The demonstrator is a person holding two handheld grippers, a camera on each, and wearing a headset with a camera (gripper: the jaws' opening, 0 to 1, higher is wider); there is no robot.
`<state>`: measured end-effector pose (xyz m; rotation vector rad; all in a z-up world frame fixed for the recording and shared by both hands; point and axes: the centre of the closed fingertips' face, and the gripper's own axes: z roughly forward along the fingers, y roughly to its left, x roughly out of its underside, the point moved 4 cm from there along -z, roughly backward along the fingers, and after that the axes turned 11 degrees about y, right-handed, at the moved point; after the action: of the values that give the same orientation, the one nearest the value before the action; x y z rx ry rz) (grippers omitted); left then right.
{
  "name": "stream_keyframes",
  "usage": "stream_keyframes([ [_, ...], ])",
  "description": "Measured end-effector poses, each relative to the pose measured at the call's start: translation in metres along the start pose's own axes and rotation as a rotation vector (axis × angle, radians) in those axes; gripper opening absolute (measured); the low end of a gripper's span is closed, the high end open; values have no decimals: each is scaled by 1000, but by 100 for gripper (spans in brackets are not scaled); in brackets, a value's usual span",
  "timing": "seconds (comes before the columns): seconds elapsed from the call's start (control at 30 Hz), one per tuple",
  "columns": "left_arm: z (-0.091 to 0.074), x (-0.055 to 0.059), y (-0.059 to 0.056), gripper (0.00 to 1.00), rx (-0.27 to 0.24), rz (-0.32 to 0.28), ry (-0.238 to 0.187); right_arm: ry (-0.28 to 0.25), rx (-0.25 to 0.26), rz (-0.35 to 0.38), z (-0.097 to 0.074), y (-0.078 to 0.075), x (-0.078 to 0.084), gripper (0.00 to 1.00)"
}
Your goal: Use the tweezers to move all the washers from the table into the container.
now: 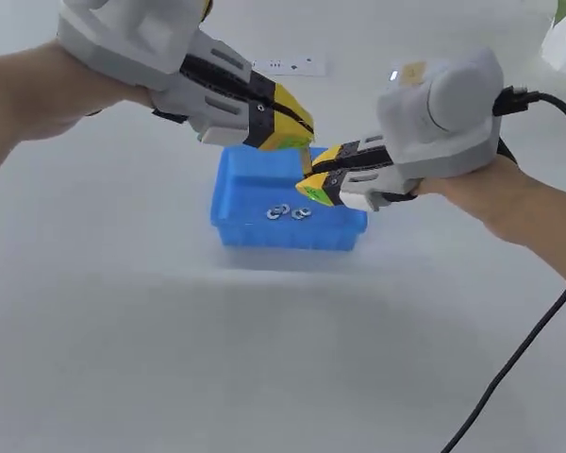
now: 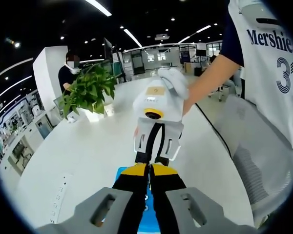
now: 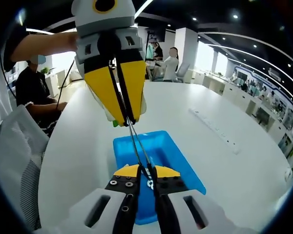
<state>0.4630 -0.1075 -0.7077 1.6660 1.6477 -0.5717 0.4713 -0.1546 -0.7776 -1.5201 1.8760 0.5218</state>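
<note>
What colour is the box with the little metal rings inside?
The box is bright blue. The head view shows it best.

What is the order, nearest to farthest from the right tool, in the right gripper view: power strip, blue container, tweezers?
1. tweezers, reaching in between its jaws.
2. blue container, just beyond and below them.
3. power strip, farther off to the right.

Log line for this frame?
left gripper: shut on tweezers | right gripper: shut on tweezers | both: over container | washers: in container
</note>
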Motion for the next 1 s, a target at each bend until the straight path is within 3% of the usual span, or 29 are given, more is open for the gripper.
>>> stream_keyframes([
  [0.07, -5, -2, -3, 5, -4, 6, 1, 12, 7, -34, -5, 6, -3, 10],
  [0.17, -14, -10, -19, 5, -12, 13, 0, 25, 14, -52, -13, 14, -5, 10],
  [0.43, -17, -11, -36, 5, -16, 11, -26, 75, 31, -67, -29, 34, 2, 9],
  [0.63, -17, -14, -66, 5, -8, 21, -40, 124, 15, -102, -35, 54, 10, 8],
  [0.8, -14, 2, -79, 5, -13, -11, -33, 172, -8, -119, -30, 66, 19, 8],
  [0.87, -8, 21, -90, 5, 1, -47, -15, 214, -40, -131, -24, 78, 30, 7],
  [1.0, 1, 36, -98, 5, 5, -65, 16, 251, -62, -133, -19, 83, 40, 7],
])
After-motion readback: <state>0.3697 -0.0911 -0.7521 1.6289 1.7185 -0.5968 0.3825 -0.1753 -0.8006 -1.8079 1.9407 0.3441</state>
